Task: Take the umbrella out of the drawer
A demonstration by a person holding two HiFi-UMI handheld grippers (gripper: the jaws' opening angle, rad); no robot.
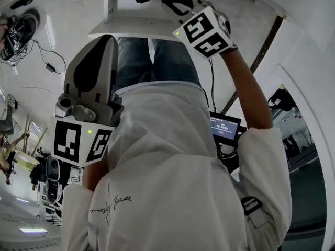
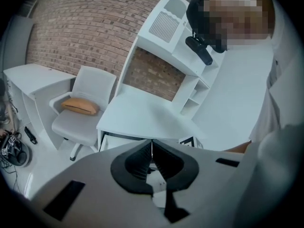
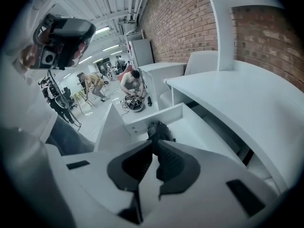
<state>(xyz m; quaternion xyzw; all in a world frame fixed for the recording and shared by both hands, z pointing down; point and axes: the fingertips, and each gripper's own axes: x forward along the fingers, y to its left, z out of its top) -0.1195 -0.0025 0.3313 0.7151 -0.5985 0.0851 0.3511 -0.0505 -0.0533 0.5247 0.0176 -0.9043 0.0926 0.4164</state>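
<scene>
The left gripper (image 2: 152, 144) has its jaws closed together with nothing between them. It is held up in front of the person's white shirt (image 1: 172, 182), off to the left of the drawer (image 3: 164, 114). Ahead of its tips lies the white table (image 2: 142, 113), and further left stands a chair (image 2: 83, 122) with an orange cushion (image 2: 80, 106) on its seat, against a brick wall (image 2: 85, 27).

To the right, the right gripper (image 3: 154, 144) points down into the open drawer under the table edge. Its jaws are also pressed together. The umbrella (image 3: 159, 129), dark and folded, lies on the drawer floor just beyond the tips, so close that the tips seem to meet its near end; I cannot tell whether they pinch any part of it. The drawer's white walls rise to the left and beyond the umbrella, and the tabletop stretches away to the right of the gripper.
</scene>
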